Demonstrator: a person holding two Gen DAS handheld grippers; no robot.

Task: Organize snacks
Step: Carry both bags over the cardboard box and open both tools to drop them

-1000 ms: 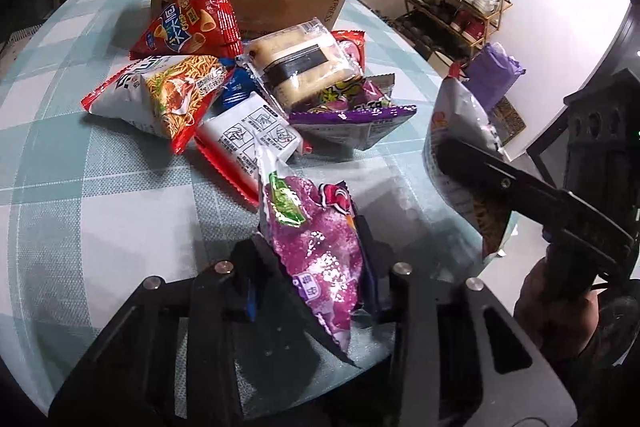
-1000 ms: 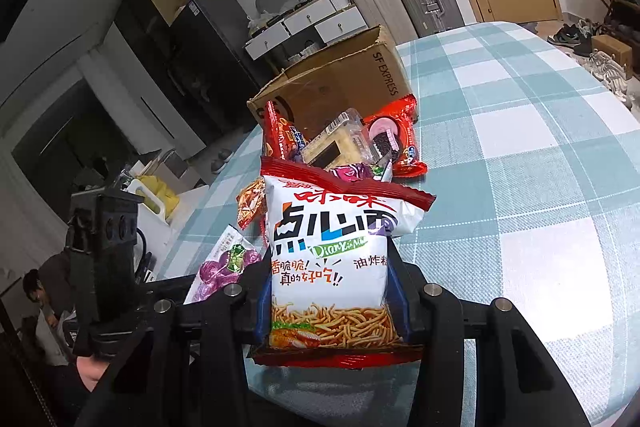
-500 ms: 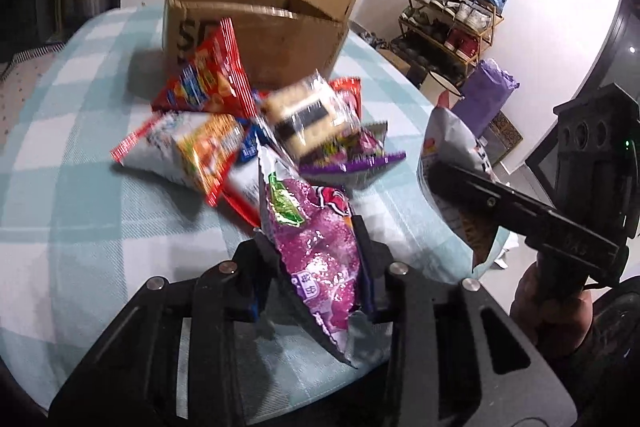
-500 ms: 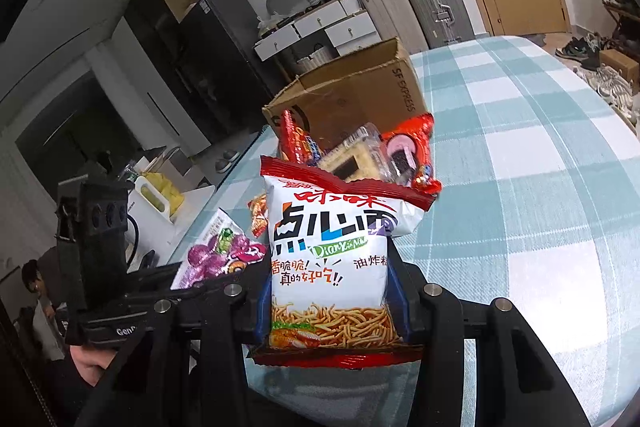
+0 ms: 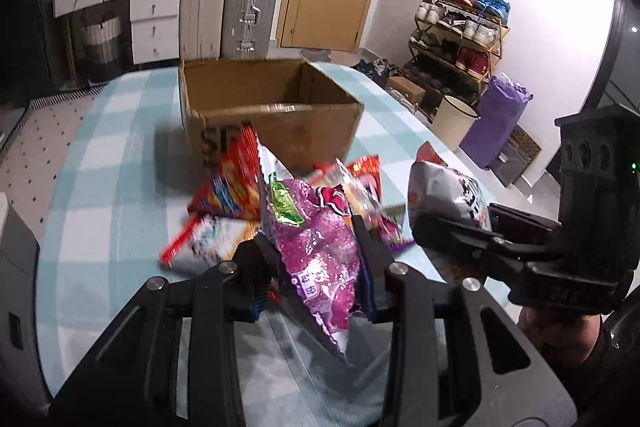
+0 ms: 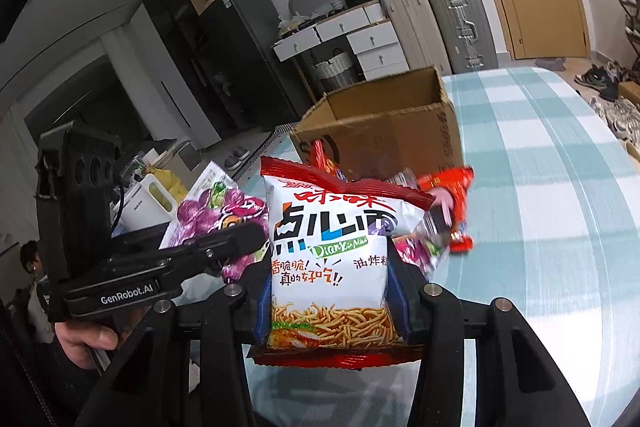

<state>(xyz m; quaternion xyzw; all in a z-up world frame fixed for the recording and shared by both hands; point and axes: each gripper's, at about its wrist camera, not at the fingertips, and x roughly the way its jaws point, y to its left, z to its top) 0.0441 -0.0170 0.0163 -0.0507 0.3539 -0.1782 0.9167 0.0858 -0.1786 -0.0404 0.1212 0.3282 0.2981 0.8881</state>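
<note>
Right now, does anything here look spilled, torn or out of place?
Nothing looks torn or spilled. The only disorder is the loose snack packets heaped on the table in front of the open cardboard box, overlapping at odd angles.

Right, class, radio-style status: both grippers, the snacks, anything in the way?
Left gripper shut on purple bag. Right gripper shut on noodle bag. Cardboard box open ahead; snack pile lies before it.
</note>
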